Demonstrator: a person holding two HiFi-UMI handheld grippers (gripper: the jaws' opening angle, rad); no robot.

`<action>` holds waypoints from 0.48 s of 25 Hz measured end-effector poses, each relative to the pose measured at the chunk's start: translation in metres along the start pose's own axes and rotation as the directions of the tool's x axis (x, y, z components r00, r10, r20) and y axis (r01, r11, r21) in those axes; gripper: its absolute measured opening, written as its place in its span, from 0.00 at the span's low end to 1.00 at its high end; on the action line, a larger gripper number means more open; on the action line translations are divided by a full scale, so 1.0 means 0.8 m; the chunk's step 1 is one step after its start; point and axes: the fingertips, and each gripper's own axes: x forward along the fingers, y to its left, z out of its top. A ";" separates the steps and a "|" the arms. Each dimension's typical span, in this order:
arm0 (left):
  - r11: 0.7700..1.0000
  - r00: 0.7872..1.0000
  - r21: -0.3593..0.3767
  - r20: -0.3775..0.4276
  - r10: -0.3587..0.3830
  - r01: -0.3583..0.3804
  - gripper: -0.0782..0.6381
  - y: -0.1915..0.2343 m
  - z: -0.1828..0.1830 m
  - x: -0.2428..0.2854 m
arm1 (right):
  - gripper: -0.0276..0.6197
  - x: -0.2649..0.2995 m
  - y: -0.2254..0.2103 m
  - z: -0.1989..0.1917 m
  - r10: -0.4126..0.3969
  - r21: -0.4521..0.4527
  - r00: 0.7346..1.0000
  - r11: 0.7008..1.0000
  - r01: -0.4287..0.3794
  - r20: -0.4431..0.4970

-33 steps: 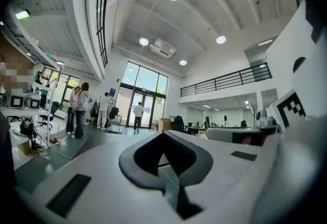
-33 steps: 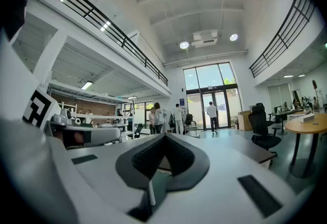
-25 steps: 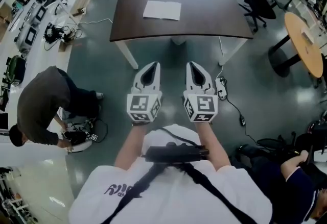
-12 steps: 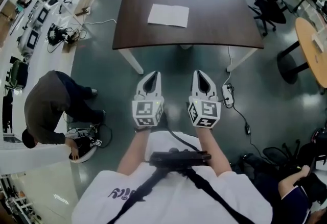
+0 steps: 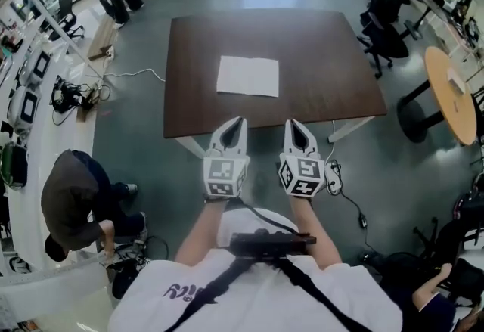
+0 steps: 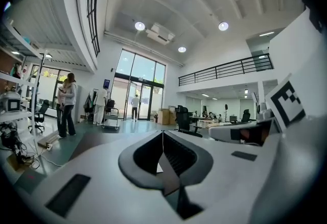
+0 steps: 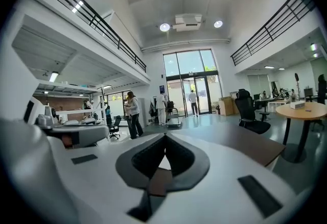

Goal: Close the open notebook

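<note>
you are holding both grippers out in front of you, side by side and roughly level, their noses pointing at the dark brown table (image 5: pixel 325 58). the left gripper (image 5: pixel 241 120) is showing its jaws pressed together into a single point and gripping nothing. its own view is showing the two dark pads meeting in a thin seam. the right gripper (image 5: pixel 290 123) is sitting the same way, with its jaws together and empty. the marker cubes are riding just ahead of your wrists, the left cube (image 5: pixel 224 176) and the right cube (image 5: pixel 302 176) a little apart from each other.

the open notebook (image 5: pixel 248 76) is lying flat around the middle of the table, white pages facing up, its long side running across your view. it is sitting well apart from both gripper tips, which in the head view are lining up with the table's near edge. neither gripper is touching it.

around you, a person in dark clothes (image 5: pixel 72 202) is crouching on the grey floor (image 5: pixel 136 134) to your left. black office chairs (image 5: pixel 382 20) are standing past the table's right side, and a round wooden table (image 5: pixel 452 88) is standing further right. a white power strip (image 5: pixel 331 175) is lying on the floor just beside your right gripper in the head view. in the left gripper view, people (image 6: pixel 66 100) are standing near the glass doors (image 6: pixel 135 93) at the far end of the hall.
</note>
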 end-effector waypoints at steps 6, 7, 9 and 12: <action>0.997 0.995 -0.052 -0.078 -0.056 0.052 0.12 0.104 -0.030 0.069 | 0.05 0.114 0.051 -0.013 0.016 -0.001 0.999 1.000 -0.016 -0.040; 0.997 0.995 -0.063 -0.080 -0.059 0.054 0.12 0.117 -0.032 0.077 | 0.05 0.126 0.061 -0.014 0.026 -0.004 0.998 1.000 -0.027 -0.050; 0.995 0.994 -0.084 -0.084 -0.066 0.059 0.12 0.134 -0.035 0.090 | 0.05 0.144 0.076 -0.014 0.047 -0.003 0.997 0.999 -0.047 -0.055; 0.993 0.992 -0.098 -0.101 -0.081 0.071 0.12 0.144 -0.048 0.111 | 0.05 0.166 0.079 -0.016 0.057 -0.003 0.997 0.998 -0.057 -0.053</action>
